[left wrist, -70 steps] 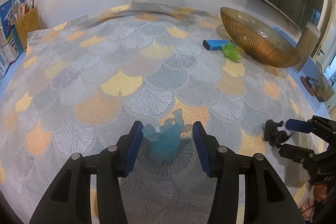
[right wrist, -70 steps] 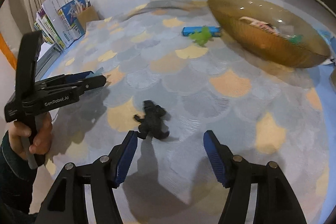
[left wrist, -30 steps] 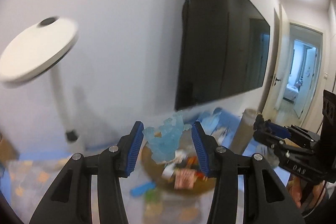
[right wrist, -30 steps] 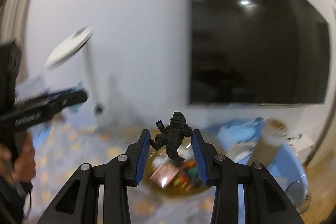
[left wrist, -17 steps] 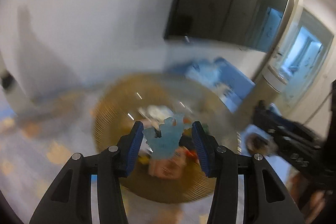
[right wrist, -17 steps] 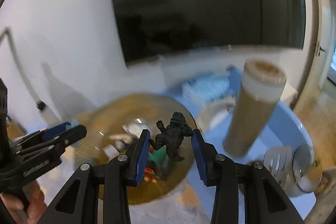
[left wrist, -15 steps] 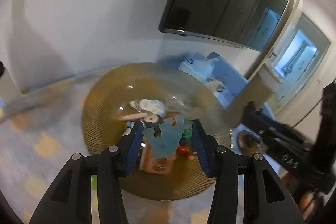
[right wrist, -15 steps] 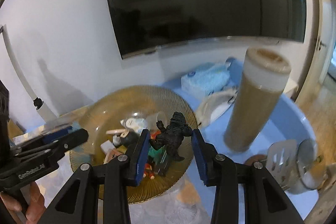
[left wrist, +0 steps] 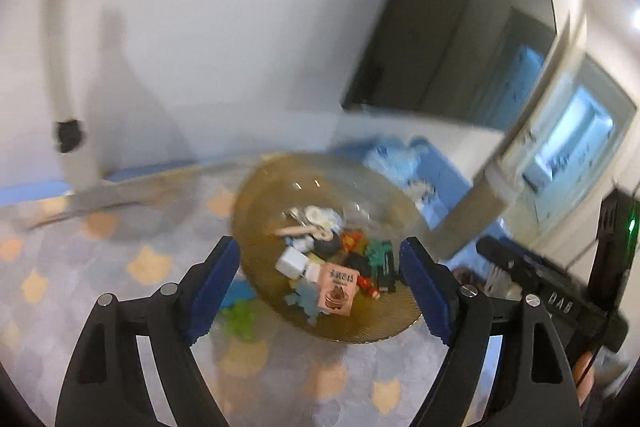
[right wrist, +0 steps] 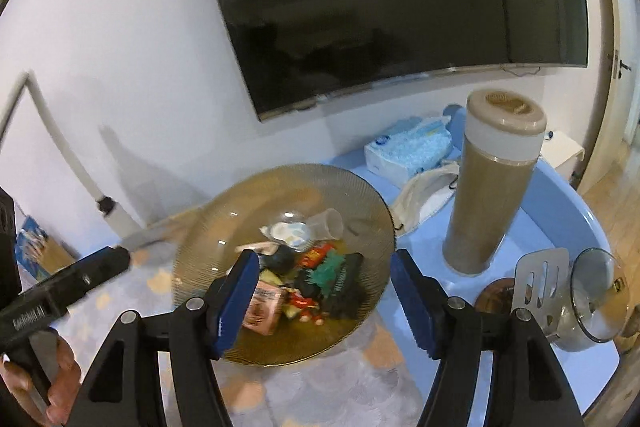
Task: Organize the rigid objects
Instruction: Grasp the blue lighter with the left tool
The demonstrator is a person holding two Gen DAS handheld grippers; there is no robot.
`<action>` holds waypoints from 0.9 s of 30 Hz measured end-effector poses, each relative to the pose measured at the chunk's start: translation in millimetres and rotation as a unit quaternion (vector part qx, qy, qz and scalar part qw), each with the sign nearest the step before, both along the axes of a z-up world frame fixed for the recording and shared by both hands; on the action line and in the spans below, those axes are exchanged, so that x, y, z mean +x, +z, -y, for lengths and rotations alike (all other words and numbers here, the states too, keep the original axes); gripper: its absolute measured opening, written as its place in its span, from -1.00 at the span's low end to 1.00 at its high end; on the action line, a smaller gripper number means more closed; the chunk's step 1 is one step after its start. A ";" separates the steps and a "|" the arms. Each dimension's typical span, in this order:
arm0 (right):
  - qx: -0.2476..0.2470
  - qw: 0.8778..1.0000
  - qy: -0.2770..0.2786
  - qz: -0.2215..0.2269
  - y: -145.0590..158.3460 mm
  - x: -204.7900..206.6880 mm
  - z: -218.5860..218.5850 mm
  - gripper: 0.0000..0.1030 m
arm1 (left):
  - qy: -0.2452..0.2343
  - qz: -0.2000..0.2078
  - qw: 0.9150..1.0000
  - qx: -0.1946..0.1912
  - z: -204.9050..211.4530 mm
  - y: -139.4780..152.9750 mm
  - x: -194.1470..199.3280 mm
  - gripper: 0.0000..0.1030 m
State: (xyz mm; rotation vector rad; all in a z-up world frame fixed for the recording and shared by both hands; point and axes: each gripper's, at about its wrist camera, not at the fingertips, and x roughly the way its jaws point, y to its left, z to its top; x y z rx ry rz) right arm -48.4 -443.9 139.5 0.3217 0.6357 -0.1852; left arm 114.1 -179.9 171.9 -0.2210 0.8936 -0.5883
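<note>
An amber glass bowl holds several small toys and a pink box. A pale blue figure lies at the bowl's near side. A dark figure lies among the toys in the bowl. My left gripper is open and empty above the bowl. My right gripper is open and empty above the bowl too. A green toy and a blue block lie on the patterned cloth beside the bowl.
A tall tan canister stands right of the bowl. A tissue pack, a cloth bag, a metal spatula and a glass cup sit on the blue tabletop. A lamp post stands at the back left. A TV hangs on the wall.
Both grippers have opened over the bowl. The pale blue figure and the dark figure have left the jaws and now lie in the bowl.
</note>
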 end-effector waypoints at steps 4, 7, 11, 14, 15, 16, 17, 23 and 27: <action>0.003 0.999 0.037 0.024 20.8 -17.0 -30.5 0.44 | 0.031 0.036 0.999 0.000 -35.2 31.2 -23.1 0.57; -0.013 0.997 0.072 0.039 26.7 -28.0 -66.0 0.56 | 0.048 0.057 0.997 0.013 -52.2 38.7 -41.9 0.57; -0.023 0.990 0.134 0.025 8.3 -35.5 -121.7 0.56 | 0.041 0.058 0.997 0.039 -75.8 18.4 -68.8 0.57; -0.028 0.985 0.169 -0.010 -30.3 -33.8 -154.5 0.56 | 0.050 0.037 0.994 0.091 -97.8 -25.1 -87.9 0.57; -0.028 0.983 0.178 -0.024 -45.4 -31.9 -162.0 0.56 | 0.057 0.024 0.992 0.114 -103.2 -44.9 -91.6 0.57; -0.030 0.982 0.186 -0.033 -57.8 -30.7 -167.6 0.56 | 0.067 0.004 0.988 0.139 -109.0 -67.1 -94.5 0.57; -0.036 0.980 0.190 -0.041 -73.2 -28.6 -173.2 0.56 | 0.073 -0.015 0.986 0.149 -113.5 -84.6 -95.8 0.57; -0.038 0.977 0.193 -0.080 -133.4 -11.9 -183.4 0.56 | 0.081 -0.094 0.981 0.147 -131.1 -150.2 -100.5 0.56; -0.061 0.975 0.184 -0.105 -153.8 -6.0 -183.4 0.56 | 0.075 -0.071 0.981 0.166 -126.5 -153.0 -105.9 0.57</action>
